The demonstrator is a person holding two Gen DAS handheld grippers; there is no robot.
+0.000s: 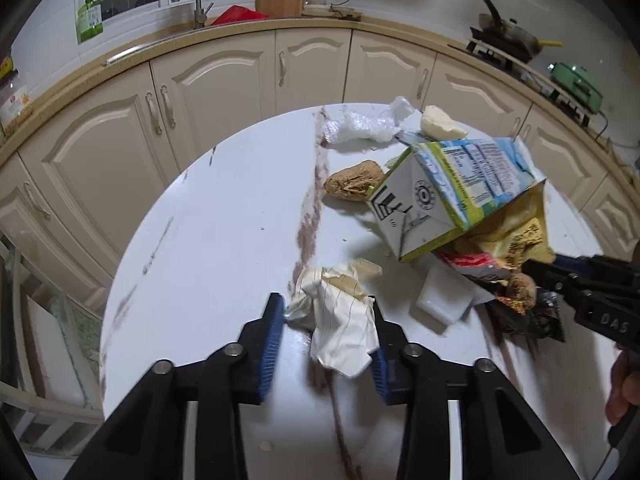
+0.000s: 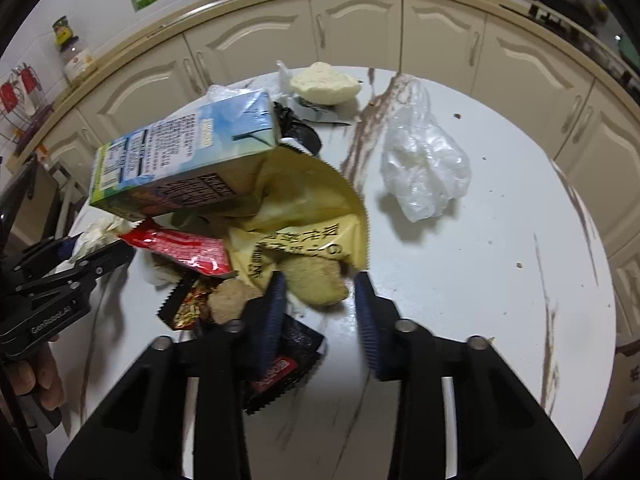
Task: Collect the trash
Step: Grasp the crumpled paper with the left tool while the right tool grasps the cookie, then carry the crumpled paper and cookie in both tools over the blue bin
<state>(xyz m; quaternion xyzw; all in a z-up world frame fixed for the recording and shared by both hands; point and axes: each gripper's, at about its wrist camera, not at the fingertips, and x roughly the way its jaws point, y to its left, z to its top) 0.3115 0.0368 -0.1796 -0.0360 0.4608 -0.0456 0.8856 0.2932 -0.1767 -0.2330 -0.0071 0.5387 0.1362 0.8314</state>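
Observation:
A round white table (image 1: 224, 248) holds a pile of trash. My left gripper (image 1: 328, 312) is open, with its jaws on either side of a crumpled white paper wad (image 1: 340, 316). A blue-green milk carton (image 1: 452, 188) lies tilted on a yellow snack bag (image 1: 516, 240), red wrapper (image 1: 468, 260) and dark wrappers (image 1: 536, 316). In the right wrist view my right gripper (image 2: 320, 292) is open around a brown food lump (image 2: 316, 280) at the yellow bag (image 2: 304, 216). The carton (image 2: 180, 156), red wrapper (image 2: 184, 252) and a crumpled clear plastic bag (image 2: 424, 168) show there too.
A brown bread piece (image 1: 352, 180), a pale bun (image 1: 440, 124) and clear plastic (image 1: 364, 124) lie at the table's far side. A white block (image 1: 444, 296) sits by the pile. Cream kitchen cabinets (image 1: 224, 88) and a counter curve behind the table.

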